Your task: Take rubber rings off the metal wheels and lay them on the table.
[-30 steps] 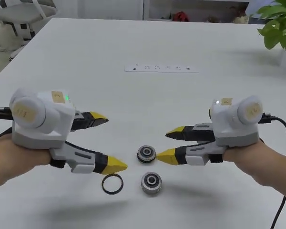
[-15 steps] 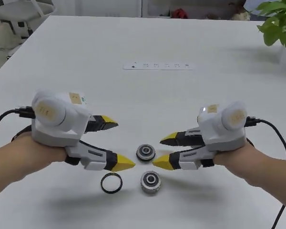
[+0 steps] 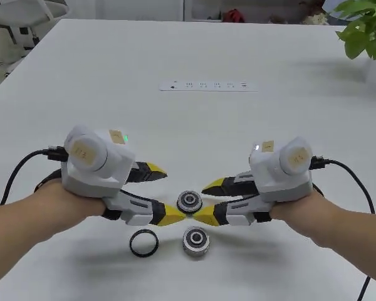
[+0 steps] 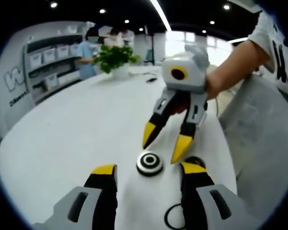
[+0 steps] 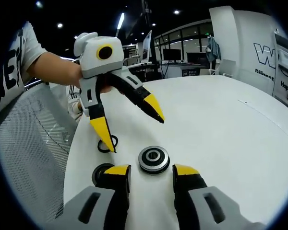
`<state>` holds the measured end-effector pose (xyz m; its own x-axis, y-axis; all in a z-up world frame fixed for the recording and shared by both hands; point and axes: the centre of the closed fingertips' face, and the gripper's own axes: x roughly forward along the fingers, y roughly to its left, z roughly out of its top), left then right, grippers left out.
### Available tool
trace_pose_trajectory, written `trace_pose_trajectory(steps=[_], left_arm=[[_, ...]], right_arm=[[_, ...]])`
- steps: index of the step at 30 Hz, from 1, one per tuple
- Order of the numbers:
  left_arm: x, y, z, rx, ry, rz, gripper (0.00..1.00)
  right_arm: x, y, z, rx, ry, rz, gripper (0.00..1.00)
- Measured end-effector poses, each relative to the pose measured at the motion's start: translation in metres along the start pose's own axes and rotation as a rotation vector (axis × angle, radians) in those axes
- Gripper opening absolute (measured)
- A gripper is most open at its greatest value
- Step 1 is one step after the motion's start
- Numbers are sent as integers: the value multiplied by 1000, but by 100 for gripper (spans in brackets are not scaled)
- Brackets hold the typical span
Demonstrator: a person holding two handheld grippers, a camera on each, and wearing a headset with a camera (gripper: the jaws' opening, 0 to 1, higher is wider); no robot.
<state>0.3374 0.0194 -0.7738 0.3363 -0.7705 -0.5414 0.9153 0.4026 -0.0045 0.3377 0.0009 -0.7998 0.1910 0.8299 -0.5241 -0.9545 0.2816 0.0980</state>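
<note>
Right — both grippers are open and hold nothing. I have the left gripper (image 3: 168, 193) and the right gripper (image 3: 202, 200) pointed tip to tip at the metal wheel (image 3: 189, 200), which lies flat on the white table (image 3: 113, 75). Their yellow fingertips (image 3: 170, 217) sit just beside it on either side, so one gripper can steady the wheel while the other peels the rubber off. Its dark outer band (image 5: 141, 160) looks like the rubber ring seated in place, though I can't be sure at this size. A second wheel (image 3: 195, 240) sits just on my side of that first wheel. One loose rubber ring (image 3: 143, 242) lies flat on my side of it and to the left — out of the jaws' way, a sensible spot for it.
</note>
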Motion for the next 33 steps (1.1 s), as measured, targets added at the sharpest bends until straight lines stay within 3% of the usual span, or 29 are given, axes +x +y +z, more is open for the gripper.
trace_pose_trajectory(steps=[14, 23, 28, 33], left_arm=[[16, -3, 1, -19, -3, -28, 36], [25, -2, -1, -12, 12, -27, 25], [29, -3, -6, 2, 40, -24, 21], [28, -1, -4, -6, 29, -15, 17]], right_arm=[[1, 1, -1, 9, -7, 2, 32], [2, 4, -3, 10, -5, 6, 32], [2, 3, -2, 13, -9, 5, 32], [3, 2, -1, 16, -16, 0, 32]])
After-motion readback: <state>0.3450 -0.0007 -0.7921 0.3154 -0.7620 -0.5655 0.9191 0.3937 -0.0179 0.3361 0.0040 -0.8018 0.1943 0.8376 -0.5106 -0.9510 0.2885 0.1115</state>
